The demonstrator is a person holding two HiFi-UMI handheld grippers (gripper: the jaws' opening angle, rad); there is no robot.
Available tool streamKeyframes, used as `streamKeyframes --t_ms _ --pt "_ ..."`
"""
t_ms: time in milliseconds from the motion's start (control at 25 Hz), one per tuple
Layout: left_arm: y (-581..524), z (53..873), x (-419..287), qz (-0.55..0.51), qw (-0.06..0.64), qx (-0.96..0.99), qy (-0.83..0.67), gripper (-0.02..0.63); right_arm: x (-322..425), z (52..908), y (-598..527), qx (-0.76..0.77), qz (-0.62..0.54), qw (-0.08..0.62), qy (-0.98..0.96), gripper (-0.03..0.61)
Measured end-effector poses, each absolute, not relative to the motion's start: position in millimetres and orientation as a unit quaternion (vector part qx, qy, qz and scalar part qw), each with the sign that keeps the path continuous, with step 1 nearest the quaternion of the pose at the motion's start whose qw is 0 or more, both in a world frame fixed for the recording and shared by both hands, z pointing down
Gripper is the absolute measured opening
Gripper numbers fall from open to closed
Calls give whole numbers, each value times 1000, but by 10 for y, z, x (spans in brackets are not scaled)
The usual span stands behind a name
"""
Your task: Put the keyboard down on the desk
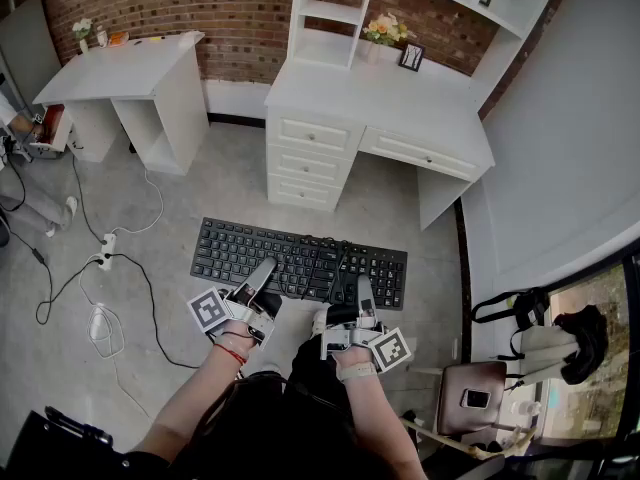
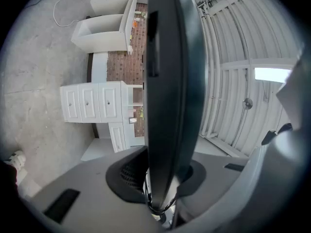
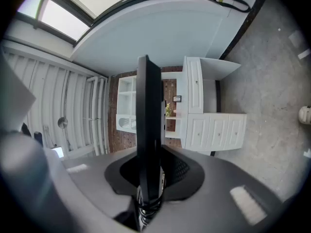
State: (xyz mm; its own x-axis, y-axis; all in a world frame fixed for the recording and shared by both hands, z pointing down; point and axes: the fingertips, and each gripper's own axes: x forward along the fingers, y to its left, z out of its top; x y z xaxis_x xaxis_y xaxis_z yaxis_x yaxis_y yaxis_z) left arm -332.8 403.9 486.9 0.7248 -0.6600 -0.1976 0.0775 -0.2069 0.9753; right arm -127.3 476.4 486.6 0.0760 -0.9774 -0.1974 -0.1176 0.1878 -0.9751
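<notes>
A black keyboard (image 1: 300, 260) hangs level in the air over the grey floor, in front of the white desk (image 1: 400, 103) with drawers and a hutch. My left gripper (image 1: 262, 273) is shut on its near edge left of the middle. My right gripper (image 1: 362, 293) is shut on the near edge further right, beside a coiled black cable. In the left gripper view the keyboard (image 2: 170, 96) stands edge-on, clamped in the left gripper (image 2: 163, 178). The right gripper view shows the same dark slab (image 3: 149, 130) pinched in the right gripper (image 3: 148, 178), with the desk (image 3: 209, 125) beyond.
A second white table (image 1: 120, 68) stands at the back left. Cables and a power strip (image 1: 105, 253) lie on the floor to the left. A brown chair with a phone on it (image 1: 475, 398) is at the right. Flowers (image 1: 385, 30) and a picture frame (image 1: 411, 56) sit at the desk's back.
</notes>
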Motion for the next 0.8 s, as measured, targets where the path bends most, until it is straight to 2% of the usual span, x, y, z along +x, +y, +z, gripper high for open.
streamKeyframes --t_ms 800 --pt "2611 4917 -2306 -304 598 712 -209 64 -259 4899 3311 -490 -412 538 549 71"
